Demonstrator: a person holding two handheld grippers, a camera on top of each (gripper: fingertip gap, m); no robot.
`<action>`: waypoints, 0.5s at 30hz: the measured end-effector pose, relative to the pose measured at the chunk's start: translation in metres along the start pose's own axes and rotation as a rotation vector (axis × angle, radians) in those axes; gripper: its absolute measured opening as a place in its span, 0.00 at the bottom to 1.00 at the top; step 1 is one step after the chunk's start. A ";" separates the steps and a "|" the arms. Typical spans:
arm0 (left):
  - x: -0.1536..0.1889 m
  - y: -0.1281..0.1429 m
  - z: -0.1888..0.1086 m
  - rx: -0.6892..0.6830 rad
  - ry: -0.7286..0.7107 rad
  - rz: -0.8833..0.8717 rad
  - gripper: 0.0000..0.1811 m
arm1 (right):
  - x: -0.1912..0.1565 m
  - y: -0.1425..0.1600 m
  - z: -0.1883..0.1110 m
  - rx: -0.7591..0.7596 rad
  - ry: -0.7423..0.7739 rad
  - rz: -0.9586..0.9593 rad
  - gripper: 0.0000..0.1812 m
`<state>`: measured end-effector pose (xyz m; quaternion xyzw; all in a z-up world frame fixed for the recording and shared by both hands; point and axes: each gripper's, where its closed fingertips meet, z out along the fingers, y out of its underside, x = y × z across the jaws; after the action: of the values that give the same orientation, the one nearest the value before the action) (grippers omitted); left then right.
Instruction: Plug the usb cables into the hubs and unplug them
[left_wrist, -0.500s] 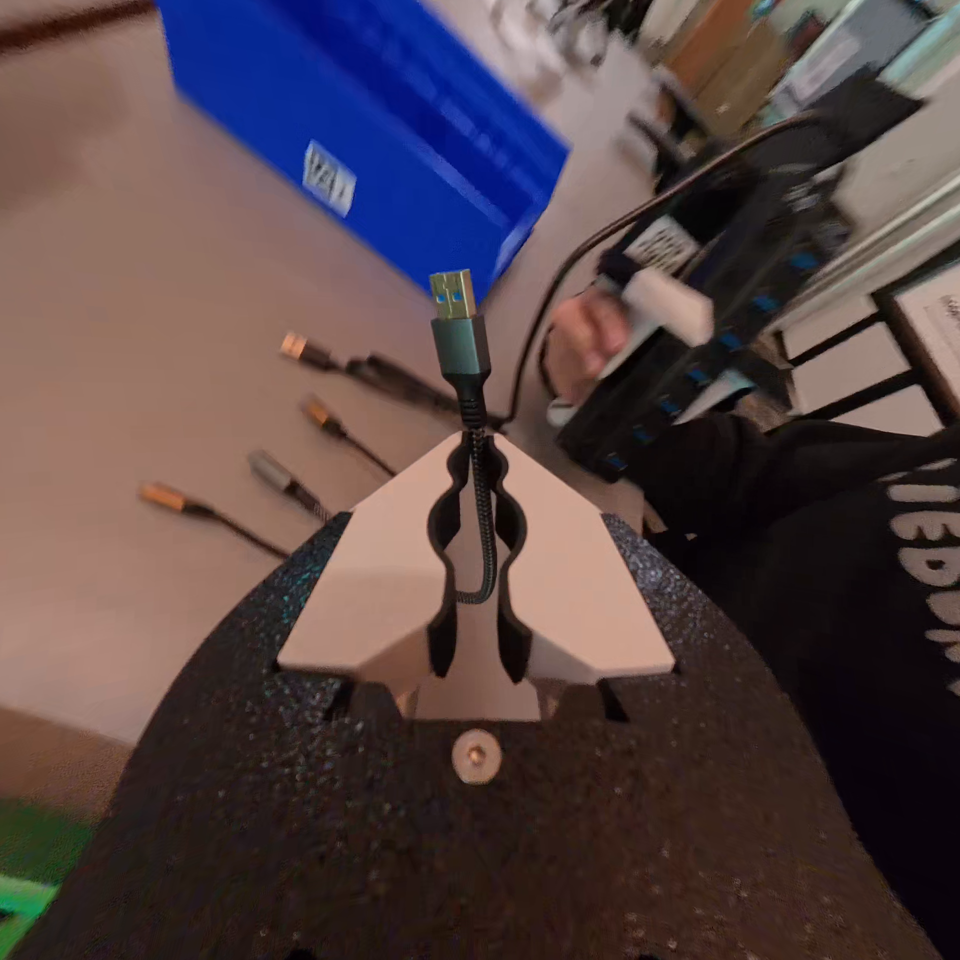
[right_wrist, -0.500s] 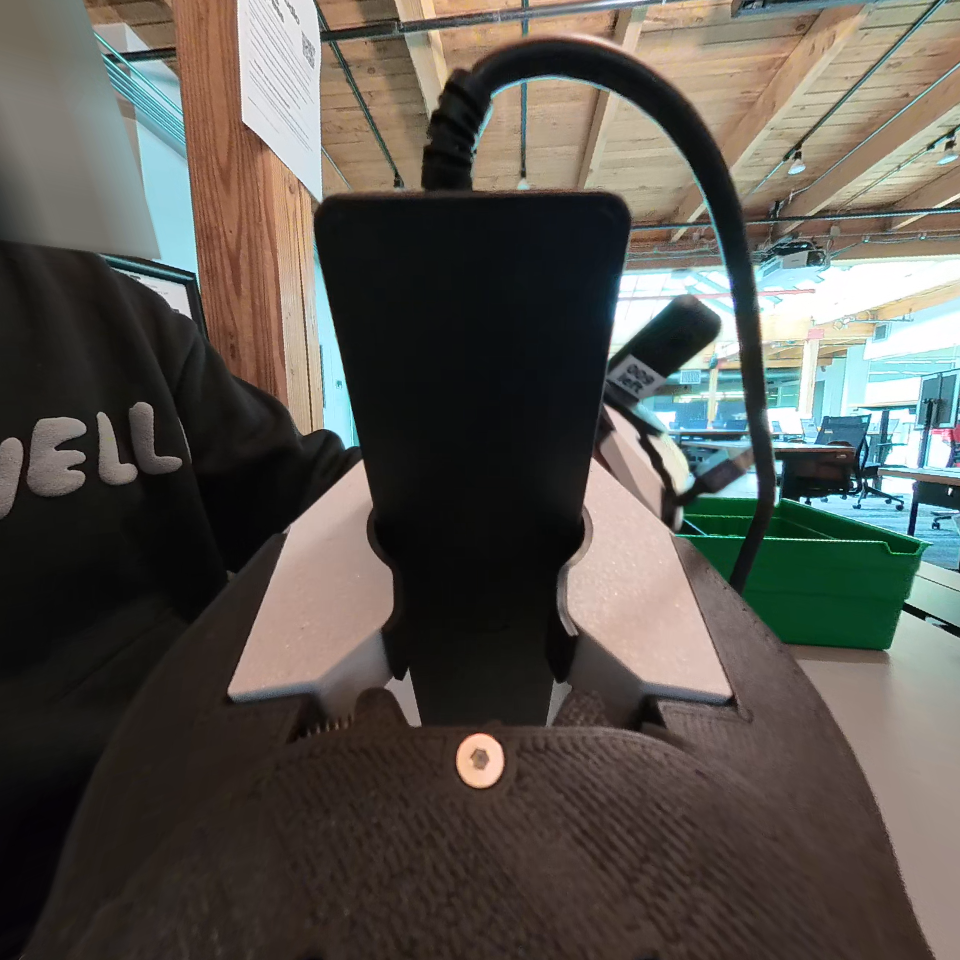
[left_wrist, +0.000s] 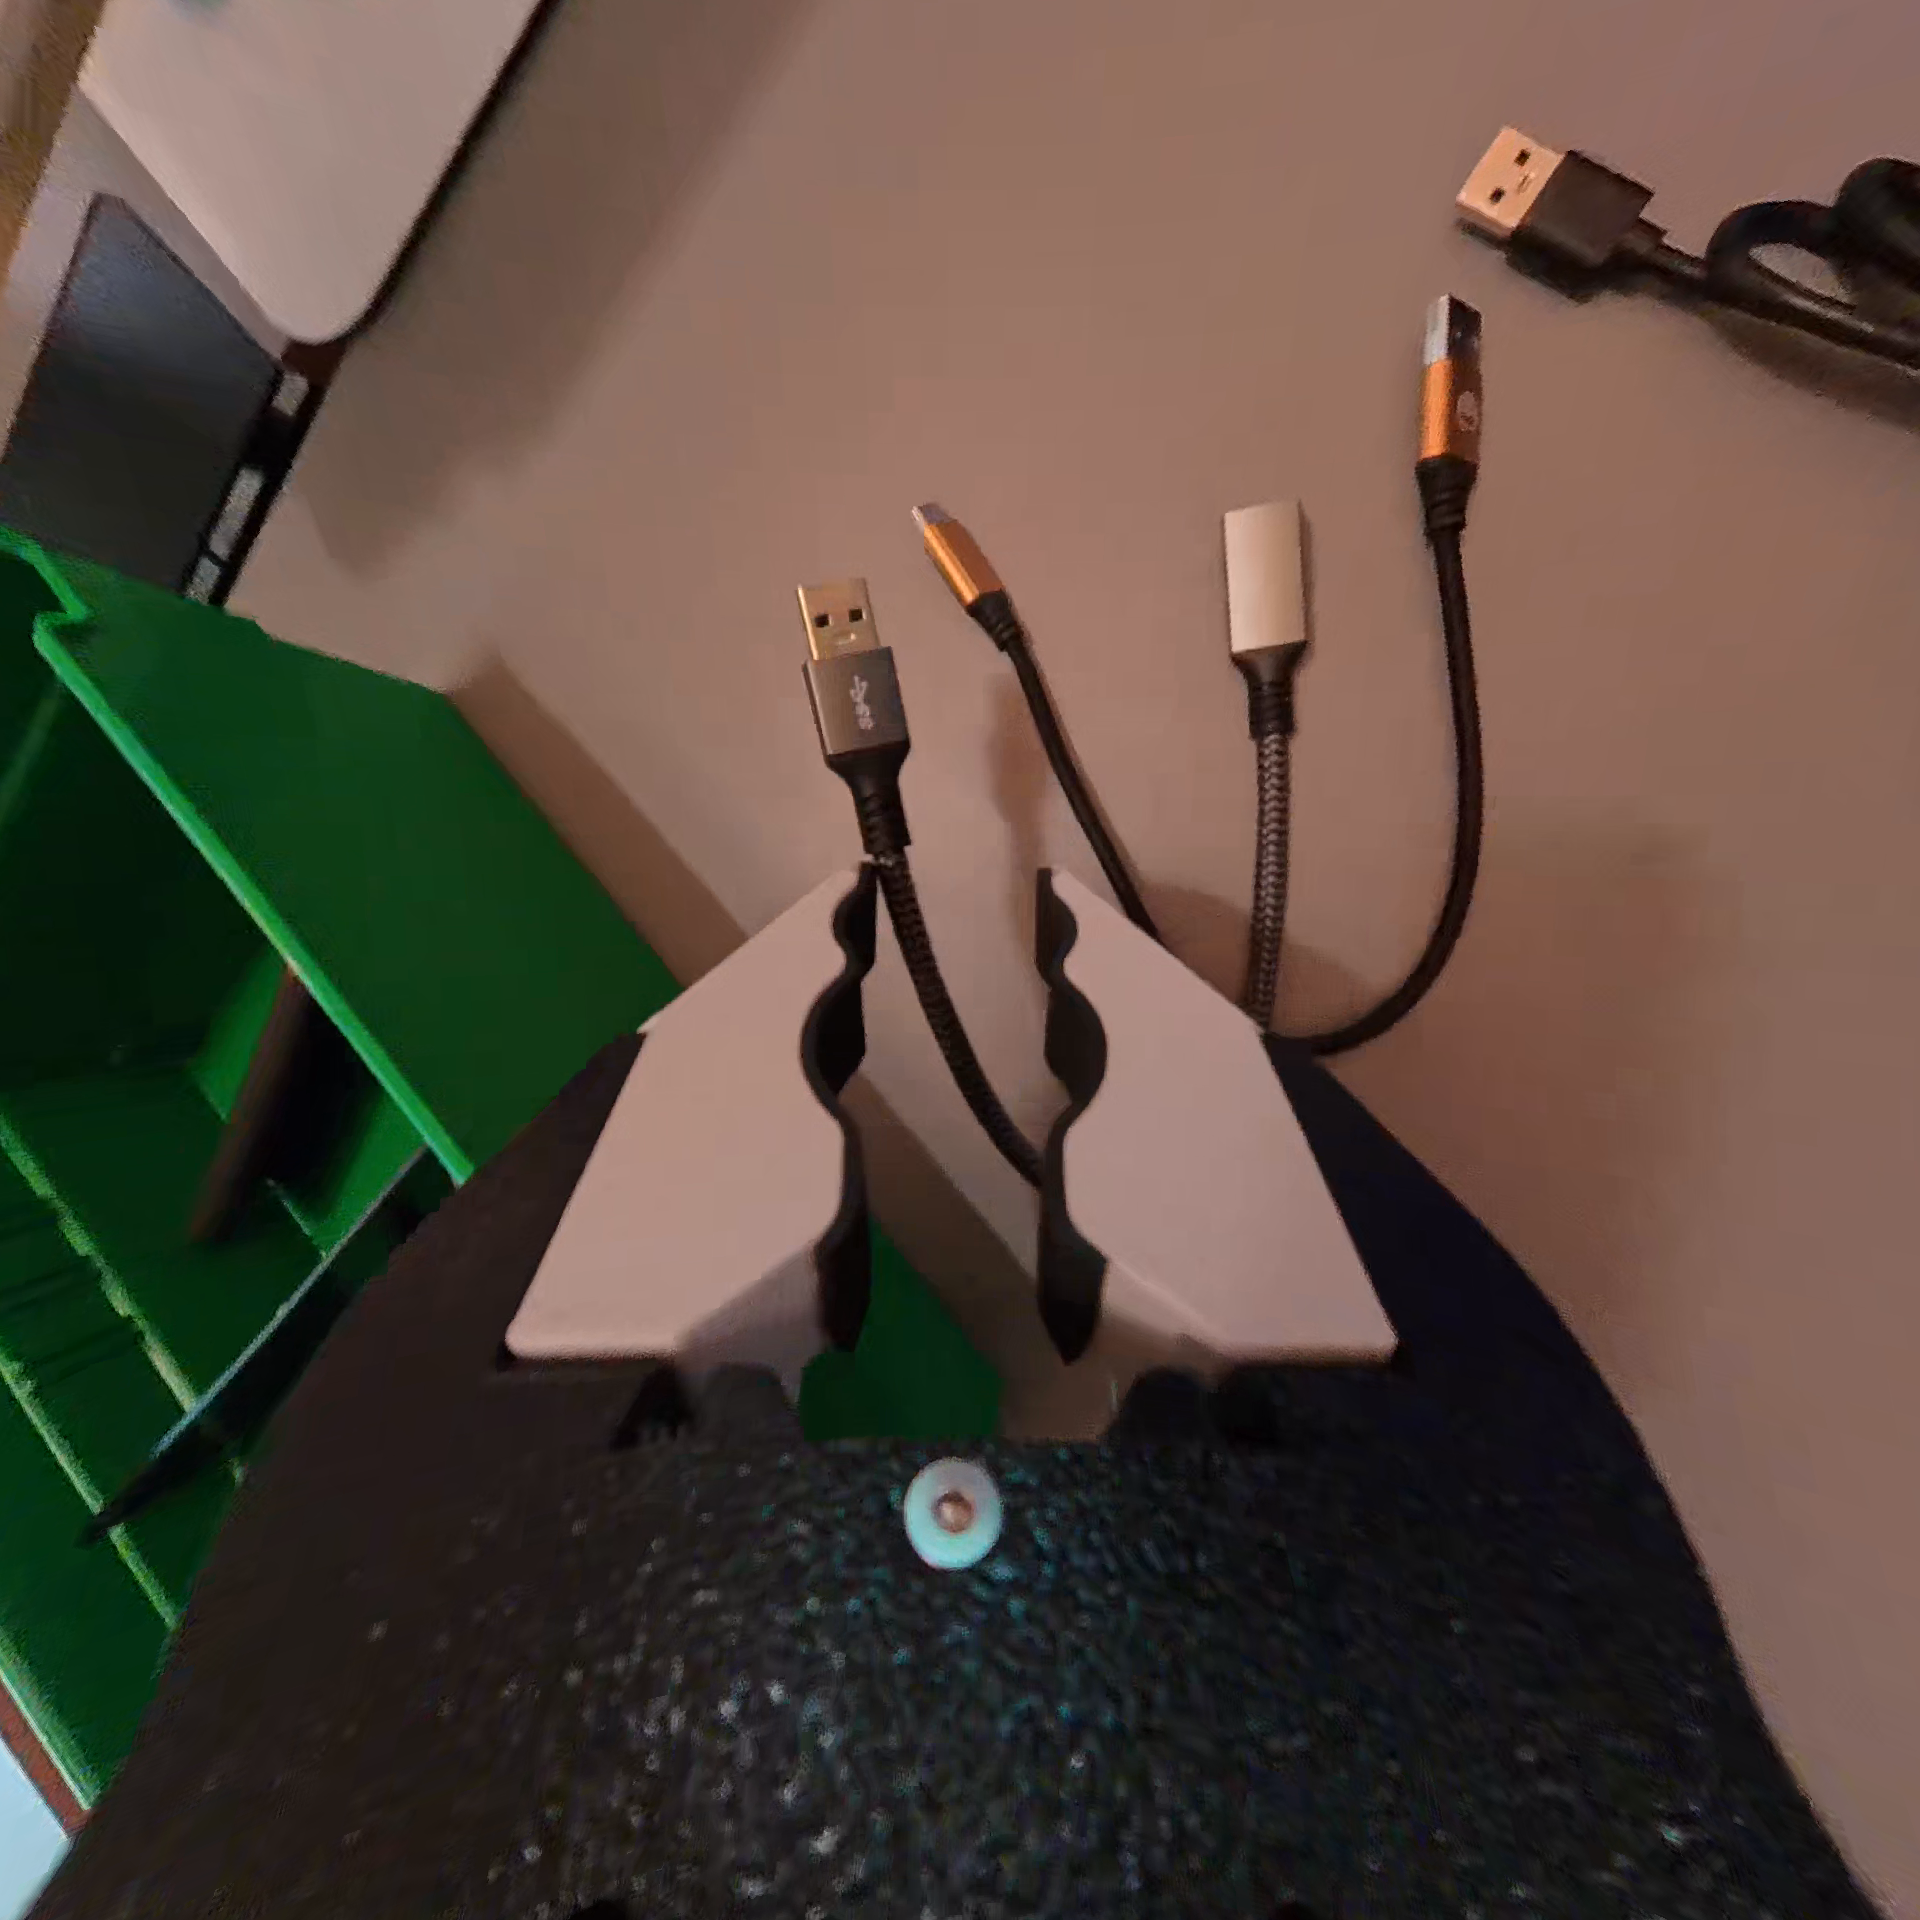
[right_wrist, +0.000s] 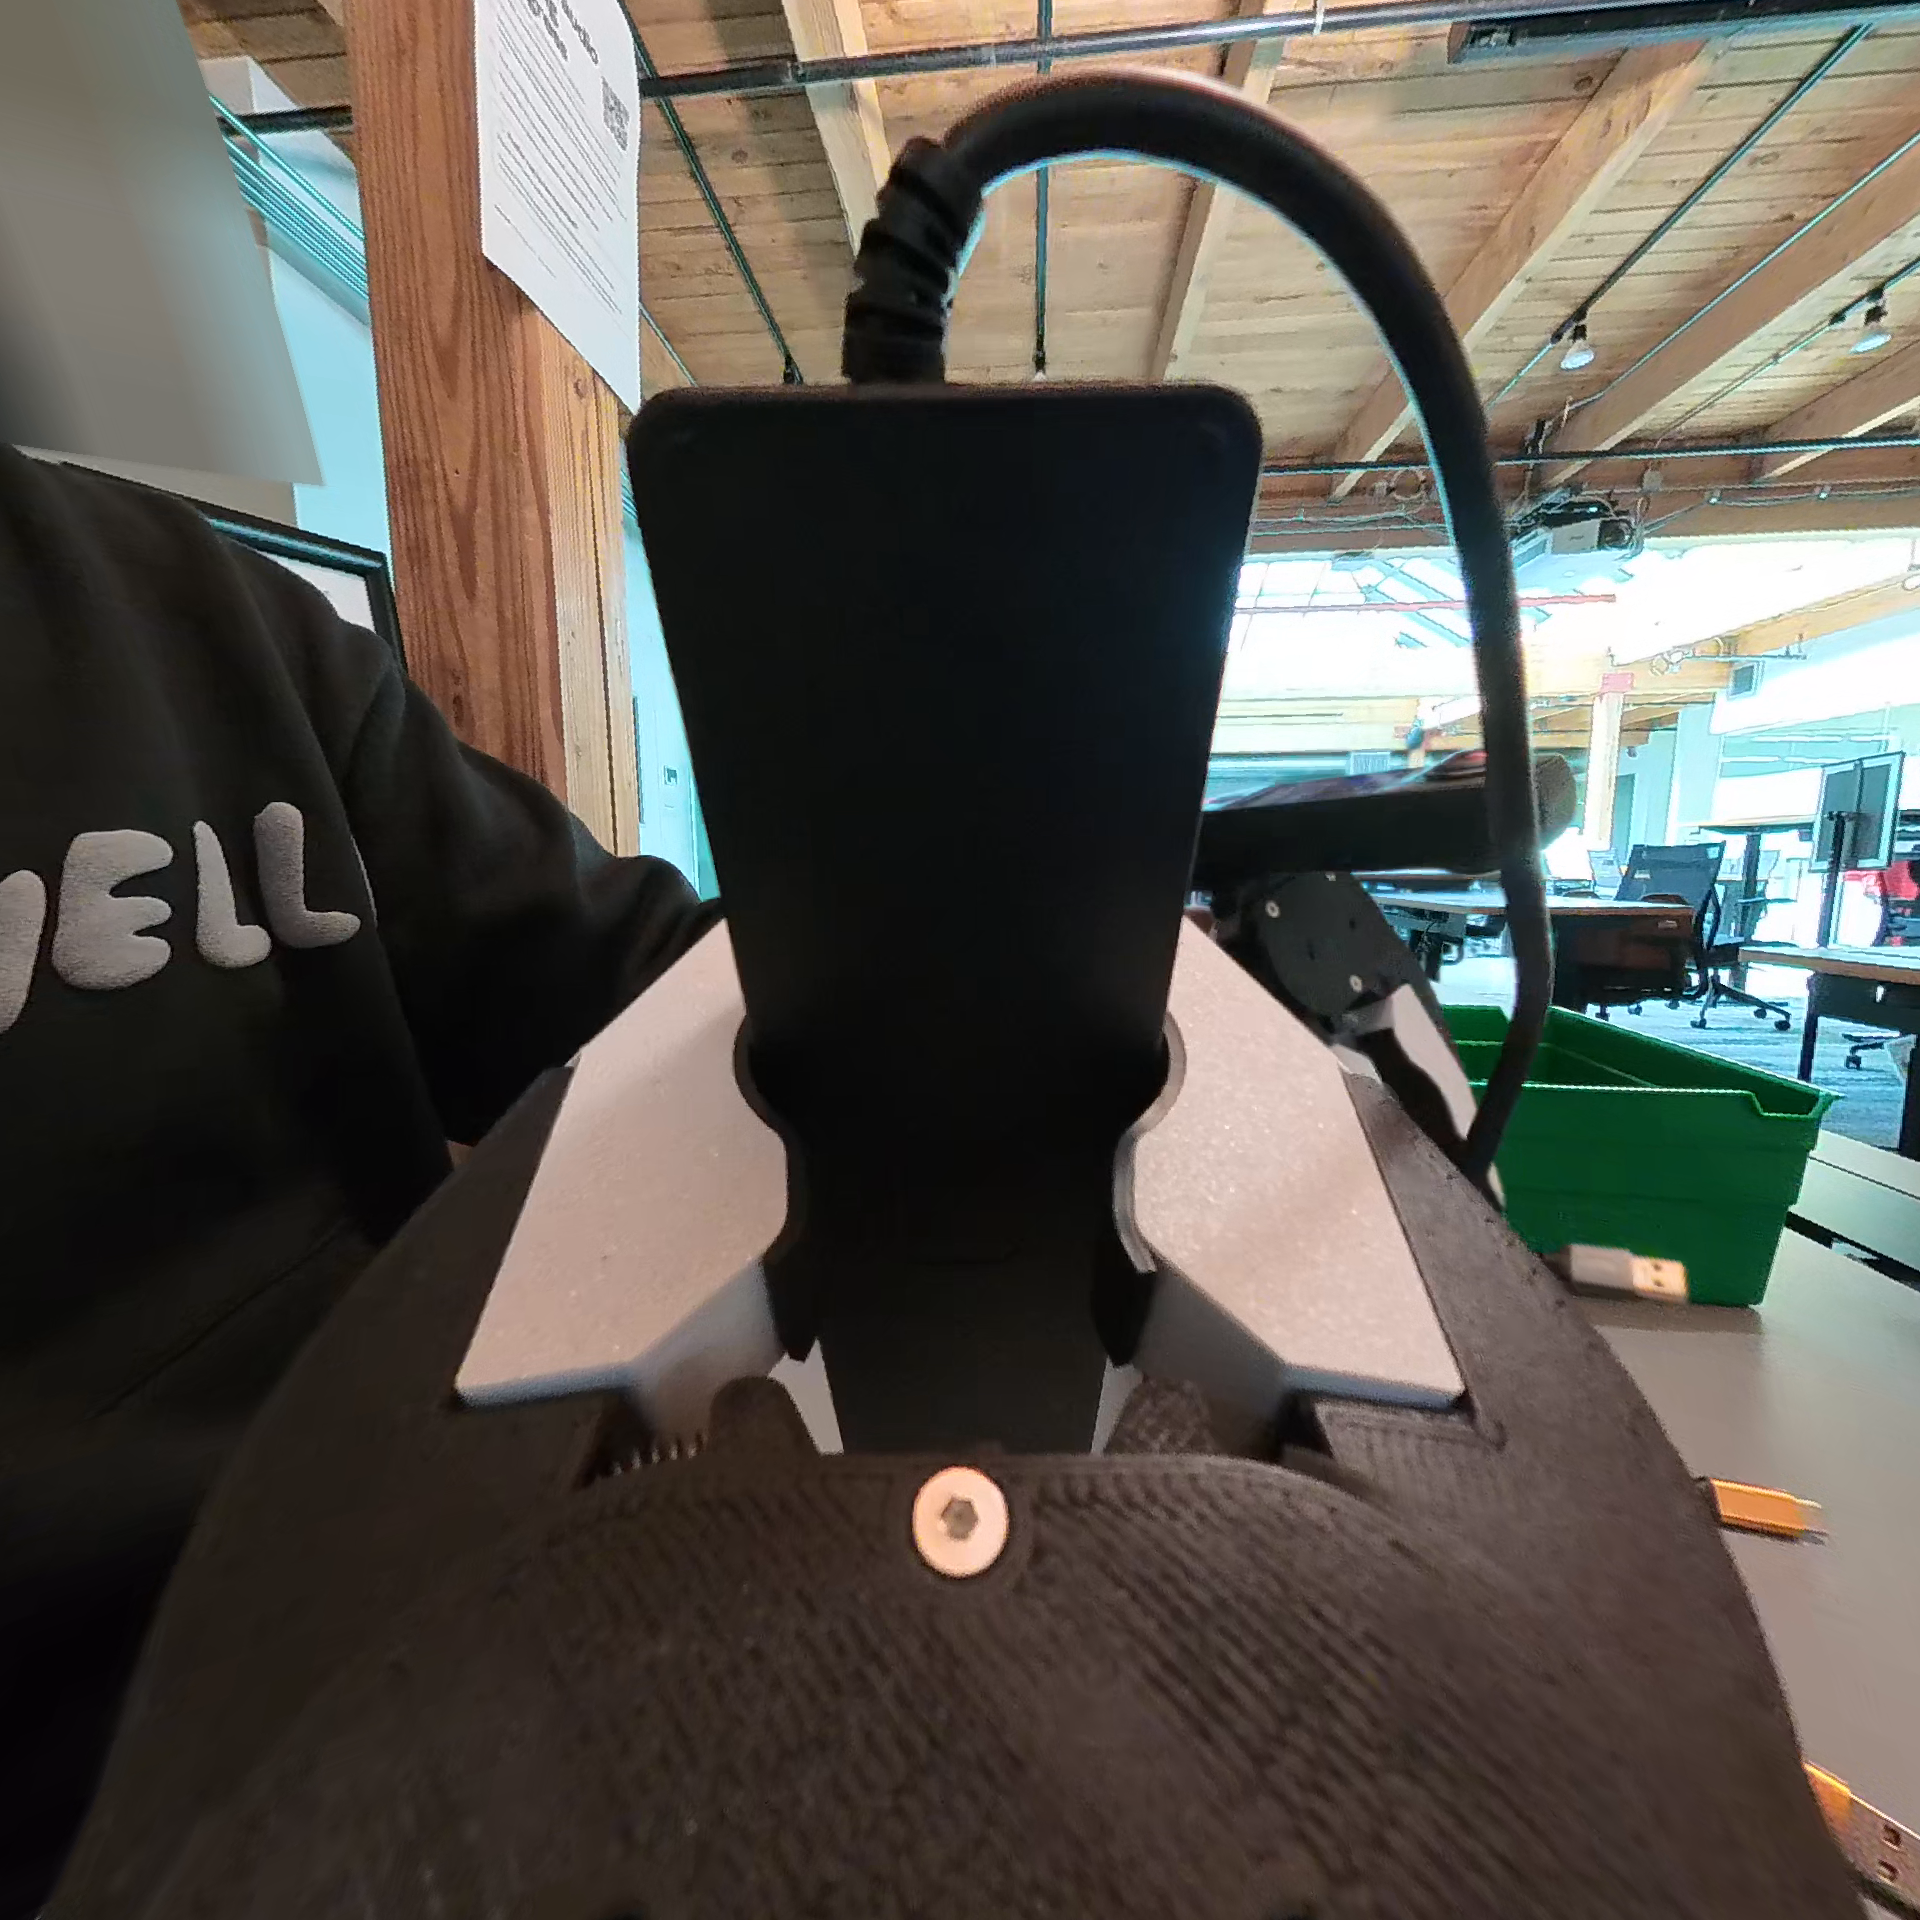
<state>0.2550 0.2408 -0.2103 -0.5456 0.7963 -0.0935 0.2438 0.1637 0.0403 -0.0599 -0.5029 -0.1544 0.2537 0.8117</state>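
My left gripper (left_wrist: 951, 883) is open over the table (left_wrist: 1039, 260). A braided cable with a grey USB-A plug (left_wrist: 847, 675) runs loosely between its fingers, and the plug points away, in line with the other cables on the table. My right gripper (right_wrist: 956, 1029) is shut on a black USB hub (right_wrist: 935, 727) and holds it upright in the air. The hub's thick black cord (right_wrist: 1455, 520) arcs over to the right. The hub's ports are hidden from this side.
More cable ends lie on the table: a small orange plug (left_wrist: 961, 556), a silver connector (left_wrist: 1262, 587), an orange USB-A plug (left_wrist: 1446, 400) and a black USB-A plug (left_wrist: 1548, 203). A green bin (left_wrist: 260, 831) stands at the left. A person in a dark sweater (right_wrist: 208, 935) is close by.
My left gripper has swung away from the hub and down toward the table. Its fingers have opened off the grey-plug cable. My right gripper still holds the hub.
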 end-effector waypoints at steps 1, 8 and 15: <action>0.003 -0.004 0.001 0.022 0.005 0.028 0.16 | 0.000 0.000 0.000 -0.002 -0.001 -0.001 0.34; 0.016 -0.022 0.011 0.058 0.001 0.147 0.15 | 0.001 0.001 0.000 -0.013 0.012 -0.018 0.34; 0.096 -0.046 0.031 0.198 0.198 0.282 0.11 | 0.006 0.002 -0.003 -0.034 0.044 -0.041 0.34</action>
<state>0.2809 0.1387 -0.2455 -0.3902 0.8718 -0.1896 0.2276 0.1694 0.0423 -0.0632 -0.5187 -0.1512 0.2233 0.8113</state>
